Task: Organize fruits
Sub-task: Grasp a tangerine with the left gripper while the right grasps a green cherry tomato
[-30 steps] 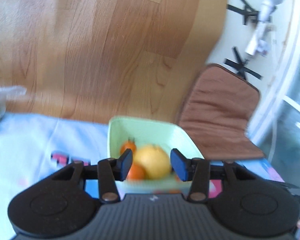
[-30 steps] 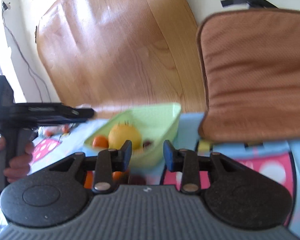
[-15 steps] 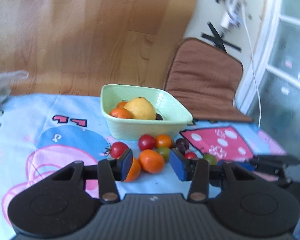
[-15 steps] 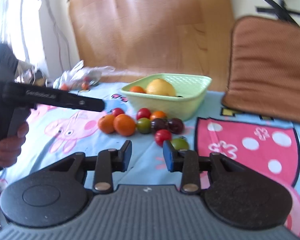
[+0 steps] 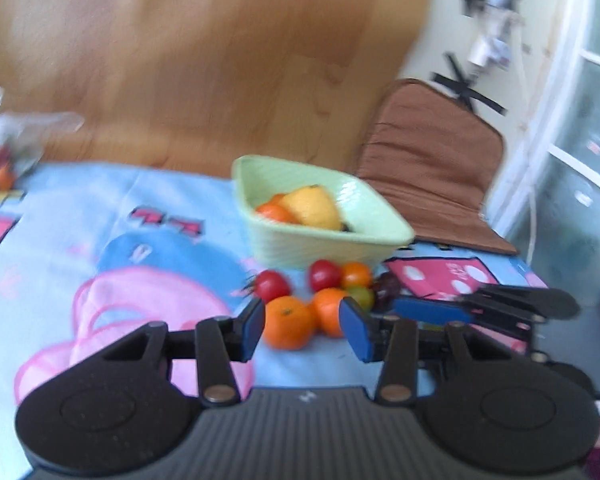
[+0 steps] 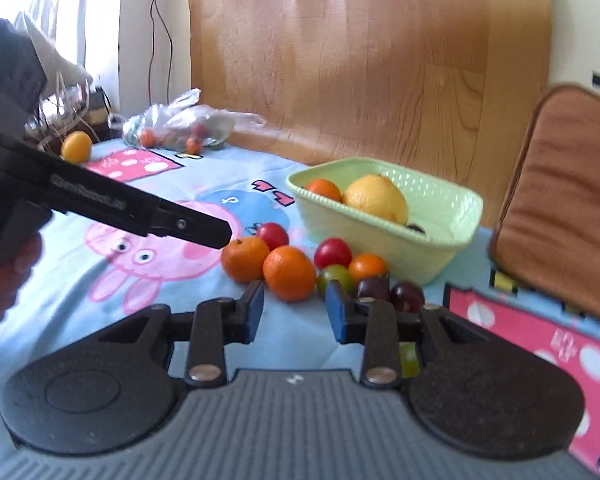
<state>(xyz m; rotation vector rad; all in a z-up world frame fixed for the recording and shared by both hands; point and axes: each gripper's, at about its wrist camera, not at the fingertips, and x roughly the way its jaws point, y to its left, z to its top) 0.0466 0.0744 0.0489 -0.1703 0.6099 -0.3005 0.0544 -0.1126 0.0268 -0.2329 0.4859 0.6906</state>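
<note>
A pale green basket (image 6: 452,216) (image 5: 272,248) holds a yellow lemon (image 6: 376,198) and an orange fruit (image 6: 324,190). In front of it lie two mandarins (image 6: 290,268) (image 5: 288,322), red, green and orange tomatoes (image 6: 332,252) and dark plums (image 6: 408,296) on the cartoon tablecloth (image 6: 140,248). My left gripper (image 5: 302,328) is open and empty just before the near mandarin; it also shows in the right wrist view (image 6: 188,230). My right gripper (image 6: 294,312) is open and empty, right behind a mandarin; it also shows in the left wrist view (image 5: 432,308).
A clear plastic bag (image 6: 180,124) with small fruits and a loose yellow fruit (image 6: 76,146) lie at the table's far left. A brown cushioned chair (image 6: 564,192) stands at the right edge. A wooden panel (image 6: 360,60) backs the table.
Both grippers have dropped and closed in on the loose fruits in front of the basket. The jaws have stayed open.
</note>
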